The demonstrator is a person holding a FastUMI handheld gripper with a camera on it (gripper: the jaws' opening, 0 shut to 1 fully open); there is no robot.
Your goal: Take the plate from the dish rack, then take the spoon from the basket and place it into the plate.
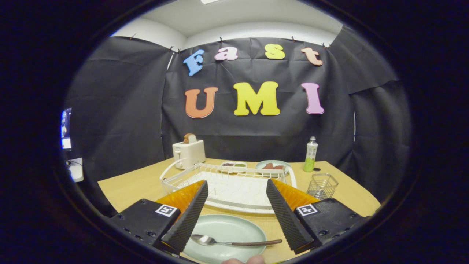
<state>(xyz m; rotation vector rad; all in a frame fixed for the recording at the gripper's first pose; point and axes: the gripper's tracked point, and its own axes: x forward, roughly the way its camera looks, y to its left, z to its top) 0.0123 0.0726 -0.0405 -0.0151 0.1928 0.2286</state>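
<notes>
A pale green plate [227,229] lies on the wooden table, low between my two fingers. Across it rests a spoon [234,242], its metal bowl toward the left finger and its brown handle pointing at the right finger. My gripper [237,185] hangs above the plate, open wide, gripping nothing. Just beyond the plate stands the white wire dish rack [227,183], with no dish in its slots. To the right of the rack sits a small wire basket [322,185], nothing inside it that I can see.
At the back left stands a white toaster [188,152] with bread in its slot. Behind the rack are a small divided dish [233,165] and a plate of food [273,165]. A green bottle [310,154] stands at the back right. Fingertips [243,260] show beneath the plate.
</notes>
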